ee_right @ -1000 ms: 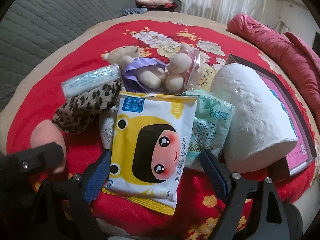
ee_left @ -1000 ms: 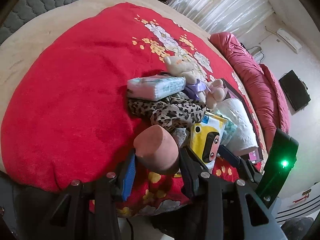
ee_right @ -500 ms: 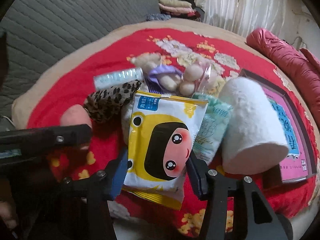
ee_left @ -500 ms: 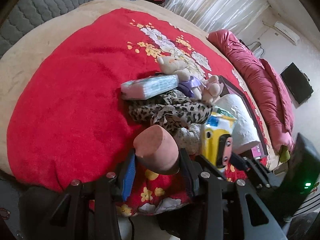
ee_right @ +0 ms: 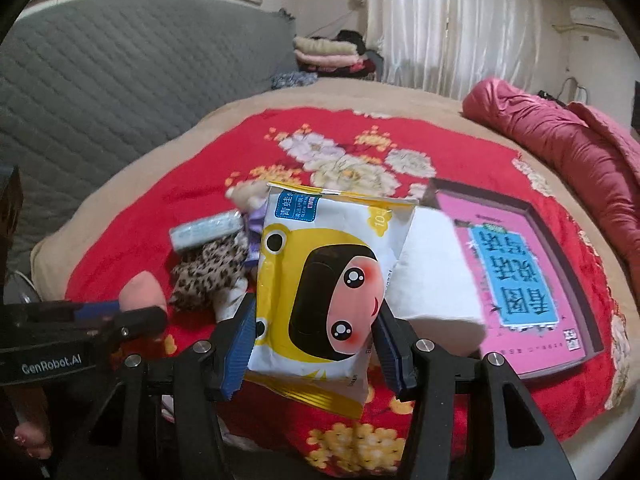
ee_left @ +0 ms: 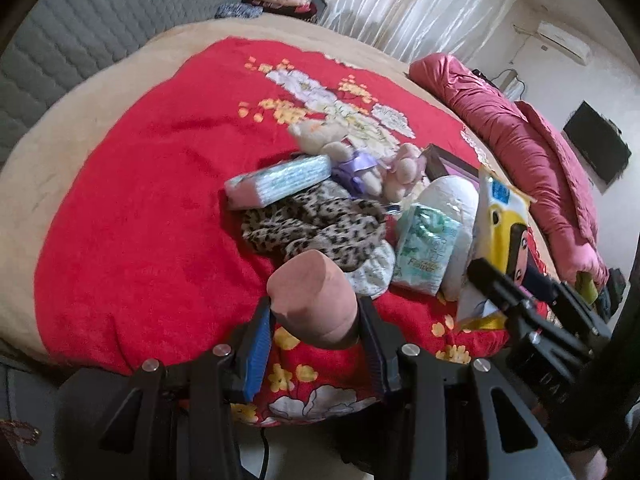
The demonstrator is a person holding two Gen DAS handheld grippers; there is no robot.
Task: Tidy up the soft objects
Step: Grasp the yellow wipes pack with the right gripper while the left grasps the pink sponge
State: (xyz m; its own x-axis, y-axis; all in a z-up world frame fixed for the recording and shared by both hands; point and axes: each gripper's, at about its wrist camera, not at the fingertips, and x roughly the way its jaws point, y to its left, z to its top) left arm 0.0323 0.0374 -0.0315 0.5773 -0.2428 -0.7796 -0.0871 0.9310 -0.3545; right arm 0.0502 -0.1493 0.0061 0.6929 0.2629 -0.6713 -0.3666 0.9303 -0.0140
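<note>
My left gripper (ee_left: 314, 334) is shut on a pink sponge (ee_left: 312, 304) and holds it above the red blanket (ee_left: 140, 208). My right gripper (ee_right: 316, 340) is shut on a yellow wet-wipe pack (ee_right: 324, 284) with a cartoon face, lifted off the bed; the pack also shows in the left wrist view (ee_left: 500, 232). Behind lie a leopard-print cloth (ee_left: 316, 228), a tissue pack (ee_left: 280, 184), a green tissue pack (ee_left: 428, 248), a white paper roll (ee_right: 436, 276) and a small plush bear (ee_left: 320, 136).
A pink-faced framed board (ee_right: 516, 272) lies on the bed at the right. A rolled crimson quilt (ee_left: 520, 152) runs along the far right. A grey quilted headboard (ee_right: 120, 80) stands at the left, folded clothes (ee_right: 324, 52) behind, curtains at the back.
My right gripper closed on the yellow wipe pack and lifted it up off the pile. My left gripper kept the pink sponge and pulled back a little.
</note>
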